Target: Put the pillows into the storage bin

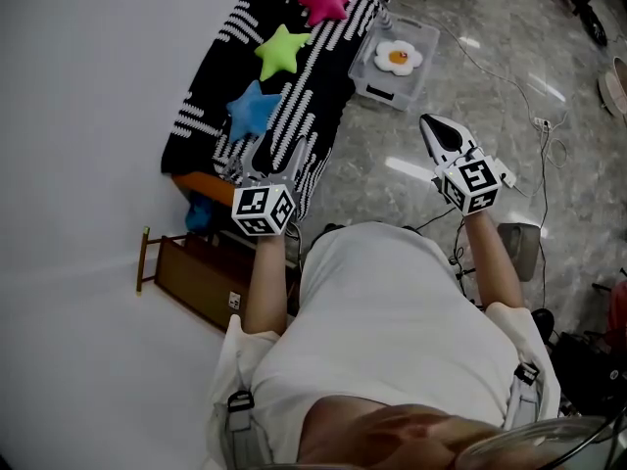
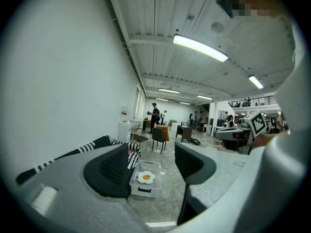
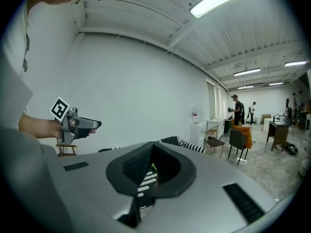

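Observation:
Three star pillows lie on a black-and-white striped couch [image 1: 323, 86]: pink [image 1: 327, 3], green [image 1: 282, 49] and blue [image 1: 253, 109]. A clear storage bin [image 1: 367, 76] stands on the floor right of the couch, with a white flower-shaped pillow [image 1: 398, 57] with an orange centre inside. My left gripper [image 1: 277, 155] is open and empty, just short of the blue star. The bin [image 2: 146, 188] and flower pillow [image 2: 146, 177] show between the left gripper's [image 2: 153, 166] jaws. My right gripper [image 1: 441, 130] is shut and empty above the floor, right of the bin. Striped fabric shows behind the right gripper's [image 3: 153, 148] closed tips.
A brown wooden cabinet [image 1: 201, 277] stands at the wall below the couch's near end. Cables [image 1: 544, 135] run over the marble floor at the right, near a grey box [image 1: 519, 243]. Chairs [image 2: 158, 137] and people [image 2: 154, 115] are far down the room.

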Demonstrator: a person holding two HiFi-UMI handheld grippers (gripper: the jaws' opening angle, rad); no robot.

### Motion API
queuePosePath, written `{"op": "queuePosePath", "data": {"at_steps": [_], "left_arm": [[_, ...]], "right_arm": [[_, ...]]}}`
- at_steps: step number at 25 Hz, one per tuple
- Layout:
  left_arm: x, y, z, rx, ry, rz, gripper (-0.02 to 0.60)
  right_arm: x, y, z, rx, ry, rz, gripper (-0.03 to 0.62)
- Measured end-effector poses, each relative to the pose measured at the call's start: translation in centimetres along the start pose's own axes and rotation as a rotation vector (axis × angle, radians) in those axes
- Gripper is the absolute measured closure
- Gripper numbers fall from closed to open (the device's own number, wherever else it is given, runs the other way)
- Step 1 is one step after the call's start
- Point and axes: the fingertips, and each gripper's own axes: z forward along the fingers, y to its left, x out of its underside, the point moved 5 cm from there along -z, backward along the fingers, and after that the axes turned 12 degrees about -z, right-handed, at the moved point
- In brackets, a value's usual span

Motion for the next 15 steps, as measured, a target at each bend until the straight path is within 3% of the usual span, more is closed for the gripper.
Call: {"op": "queuePosePath", "data": {"at_steps": [15], "left_arm": [[1.3, -0.1, 3.9, -0.042, 0.008, -0.036, 0.284]], "right_arm": [[3.2, -4.0, 1.2, 0.009, 0.048, 0.045, 0.592]]}}
